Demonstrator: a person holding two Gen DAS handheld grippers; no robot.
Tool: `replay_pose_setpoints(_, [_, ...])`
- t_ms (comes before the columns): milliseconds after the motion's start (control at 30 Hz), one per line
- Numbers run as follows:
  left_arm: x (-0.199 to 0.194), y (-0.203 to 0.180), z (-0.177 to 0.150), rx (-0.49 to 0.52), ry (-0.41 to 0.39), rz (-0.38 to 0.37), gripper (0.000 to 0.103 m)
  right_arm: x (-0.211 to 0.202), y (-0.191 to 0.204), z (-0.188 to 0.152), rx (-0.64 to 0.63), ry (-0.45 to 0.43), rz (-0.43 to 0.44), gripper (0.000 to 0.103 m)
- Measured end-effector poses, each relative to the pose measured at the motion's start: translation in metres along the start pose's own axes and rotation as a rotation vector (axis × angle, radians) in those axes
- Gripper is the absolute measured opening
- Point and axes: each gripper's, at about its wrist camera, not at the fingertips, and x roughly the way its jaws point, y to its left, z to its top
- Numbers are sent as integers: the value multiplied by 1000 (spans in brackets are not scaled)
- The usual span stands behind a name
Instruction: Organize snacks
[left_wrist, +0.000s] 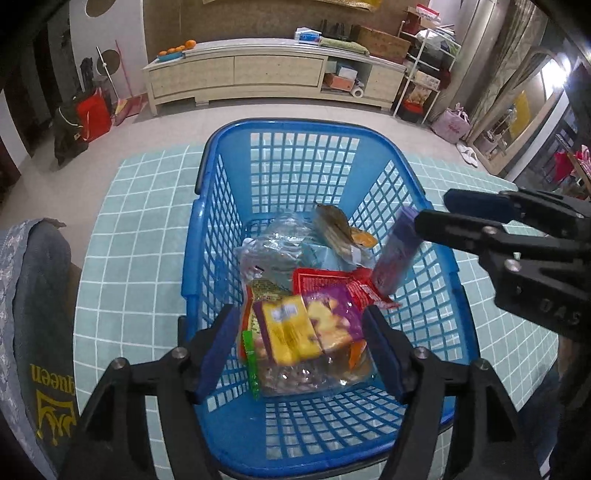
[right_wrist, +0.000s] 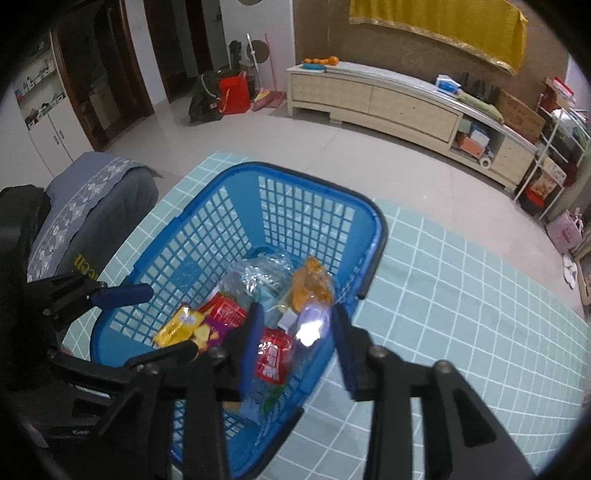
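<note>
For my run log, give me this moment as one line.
left gripper: open over snack packs | right gripper: open, purple pack dropping | blue basket: holds snacks

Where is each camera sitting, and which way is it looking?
Left wrist: on the left gripper, looking down into the blue basket; the right gripper pokes in from the right.
Right wrist: on the right gripper, looking down at a blurred purple packet between its open fingers; the left gripper shows at the left.
Shared: basket, yellow packet, tiled cloth.
</note>
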Motion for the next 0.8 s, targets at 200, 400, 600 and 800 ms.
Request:
replay_pose_setpoints(200, [-26, -12, -17, -16, -123, 12, 67, -24, -13, -21, 52, -70, -18, 68])
replay_pose_setpoints(400, [-65, -36, -45, 30, -300, 59, 78, -60, -18, -57, 100, -159, -37, 81])
replay_pose_setpoints(600, [-105, -60, -78, 34, -398, 55, 92, -107, -16, -99, 144, -246, -80, 93])
replay_pose_setpoints(800, [-154, -93, -115, 65, -512, 74, 103, -163, -10, -139, 188, -345, -119, 103])
